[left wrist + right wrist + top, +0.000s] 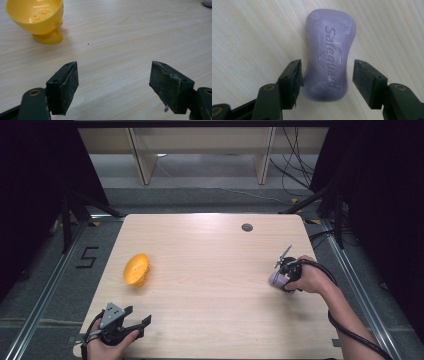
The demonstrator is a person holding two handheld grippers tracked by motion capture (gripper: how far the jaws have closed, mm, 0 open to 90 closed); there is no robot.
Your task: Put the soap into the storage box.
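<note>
A purple bar of soap (pixel 328 57) stamped "Safeguard" lies flat on the wooden table (pixel 210 270) at the right side (pixel 275 279). My right gripper (pixel 327 75) stands open over it, one jaw on each side of the bar's near half. The left pad sits right at the soap's edge and the right pad stands off with a gap. In the high view this gripper (pixel 284 276) points down and left. A yellow egg-cup-like dish (pixel 136 269) leans tilted at the left. My left gripper (pixel 139 316) rests open and empty near the front left edge, with the dish (pixel 37 17) ahead to its left.
A dark round grommet (pixel 247 227) sits in the tabletop near the far edge. Black curtains and stand legs flank the table. Cables run on the floor at the back right. A corner of the soap (pixel 208 2) peeks into the left gripper view's top right.
</note>
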